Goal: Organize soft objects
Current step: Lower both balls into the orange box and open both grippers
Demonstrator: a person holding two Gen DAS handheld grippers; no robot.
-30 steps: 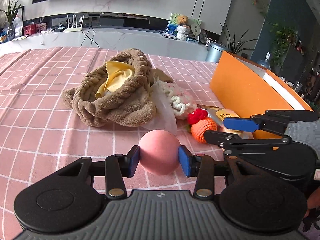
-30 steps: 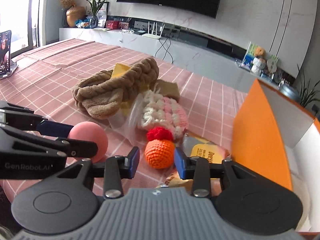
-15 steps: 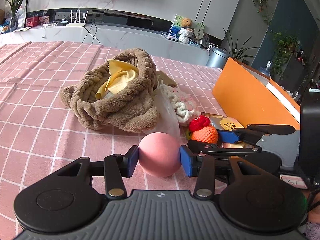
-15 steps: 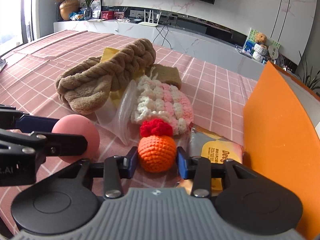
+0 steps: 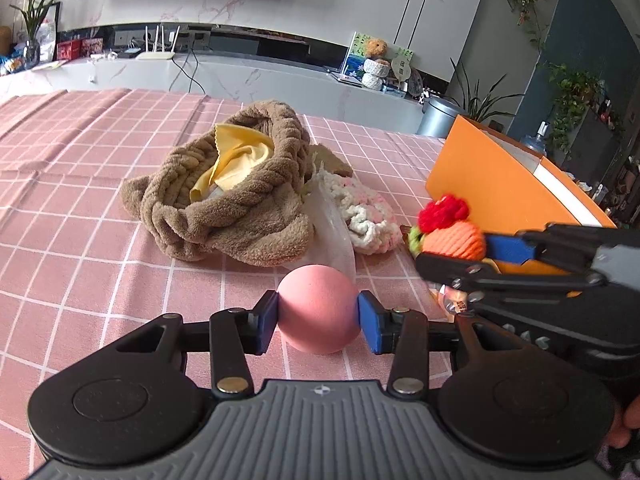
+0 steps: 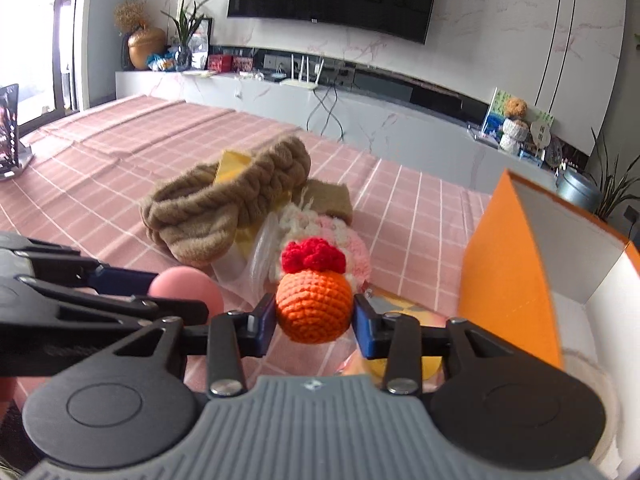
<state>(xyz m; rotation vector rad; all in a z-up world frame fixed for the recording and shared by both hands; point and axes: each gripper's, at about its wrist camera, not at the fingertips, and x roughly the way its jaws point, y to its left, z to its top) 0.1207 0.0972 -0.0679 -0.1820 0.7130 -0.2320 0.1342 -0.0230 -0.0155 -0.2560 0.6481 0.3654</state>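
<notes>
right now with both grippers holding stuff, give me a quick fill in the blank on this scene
1. The left gripper is shut on the ____ ball.
2. The right gripper holds a crocheted orange ball with a ____ tuft on top.
3. A ____ cloth sits inside the brown plush basket.
4. The open box to the right is ____ outside.

Missing words: pink; red; yellow; orange

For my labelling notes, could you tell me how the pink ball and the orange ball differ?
The pink ball is smooth and plain; the orange ball is crocheted, with a red tuft on top. The pink ball sits in the left gripper, the orange ball in the right gripper. Both are round, similar in size, and clamped between blue pads.
</notes>
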